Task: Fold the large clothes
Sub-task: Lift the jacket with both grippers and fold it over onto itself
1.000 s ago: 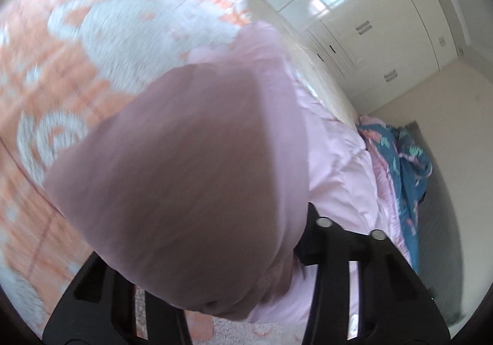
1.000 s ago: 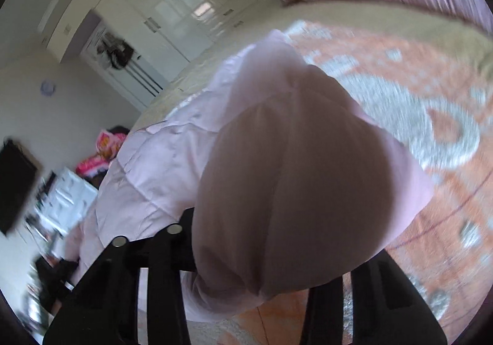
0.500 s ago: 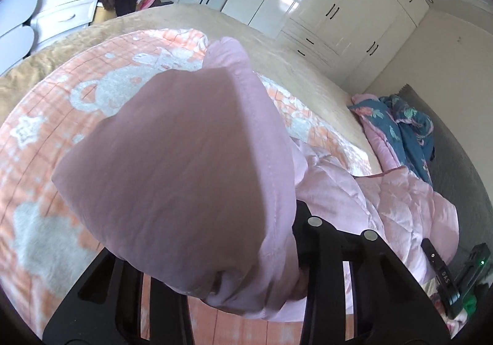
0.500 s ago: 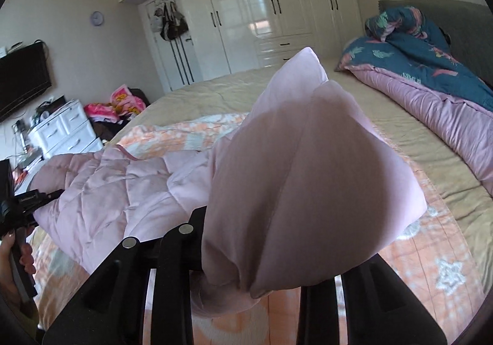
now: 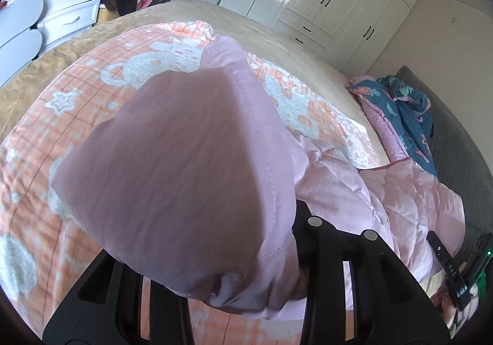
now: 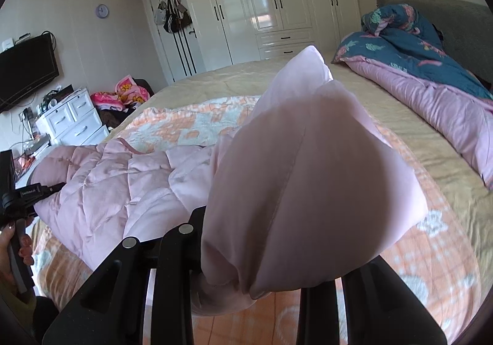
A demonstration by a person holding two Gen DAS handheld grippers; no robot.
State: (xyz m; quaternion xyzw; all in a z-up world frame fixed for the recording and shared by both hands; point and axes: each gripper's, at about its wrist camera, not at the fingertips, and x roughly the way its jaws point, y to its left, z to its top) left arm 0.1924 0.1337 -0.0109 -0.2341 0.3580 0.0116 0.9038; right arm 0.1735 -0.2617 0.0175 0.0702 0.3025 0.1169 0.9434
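A large pale pink quilted jacket (image 5: 400, 191) lies spread on the orange and white blanket (image 5: 46, 129) on the bed. My left gripper (image 5: 243, 283) is shut on a smooth pink corner of the jacket, which bulges up over the jaws and hides the tips. My right gripper (image 6: 246, 277) is shut on another pink corner of the same jacket (image 6: 101, 191), held above the blanket (image 6: 431, 268). The quilted body stretches between the two grippers. The left gripper's handle and hand show at the left edge of the right wrist view (image 6: 18, 206).
A blue and pink duvet (image 6: 431, 67) is bunched at the head of the bed by the grey headboard (image 6: 446, 21). White wardrobes (image 6: 277, 6) stand beyond the bed. A white drawer chest (image 6: 71, 120), a wall TV (image 6: 24, 67) and a clothes pile (image 6: 123, 92) are on the left.
Both grippers have lifted and tilted up with the jacket corners, from facing the blanket to looking across the bed. The quilted body now lies stretched between them.
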